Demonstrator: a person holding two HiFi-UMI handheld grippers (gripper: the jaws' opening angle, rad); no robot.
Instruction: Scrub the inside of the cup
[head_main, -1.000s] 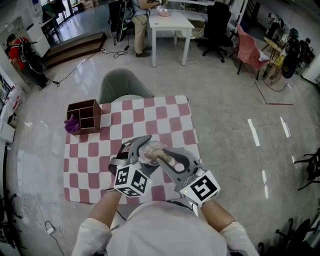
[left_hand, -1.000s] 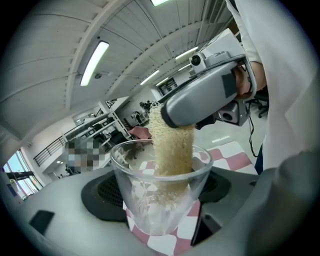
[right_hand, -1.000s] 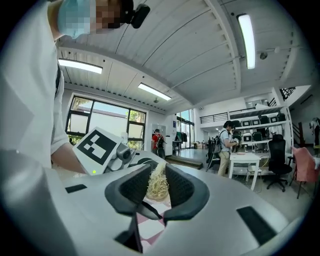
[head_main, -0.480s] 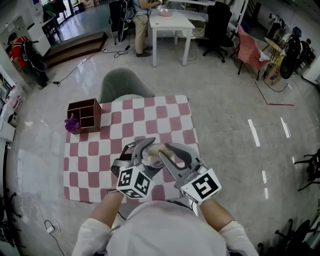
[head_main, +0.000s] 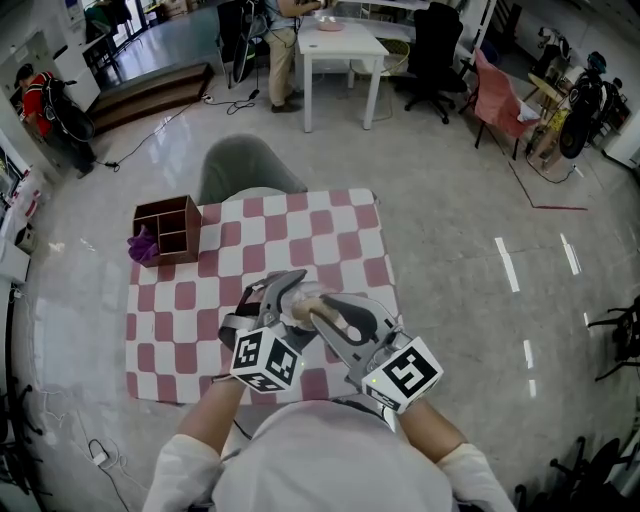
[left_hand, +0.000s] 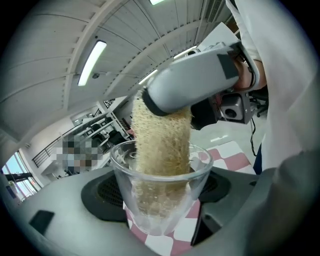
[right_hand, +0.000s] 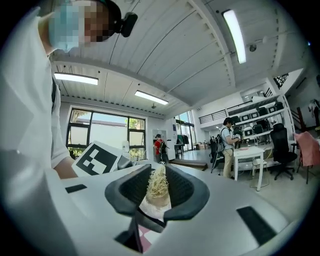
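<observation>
I see clear glass cup (left_hand: 161, 212) clamped in left gripper (left_hand: 162, 195); tan fibrous loofah (left_hand: 162, 145) plunged inside, nearly reaching bottom.

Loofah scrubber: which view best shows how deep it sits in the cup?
Left gripper view: the loofah scrubber reaches down inside the clear cup nearly to its bottom. Right gripper view shows only its frayed end in the right gripper. Head view shows a tan sliver.
</observation>
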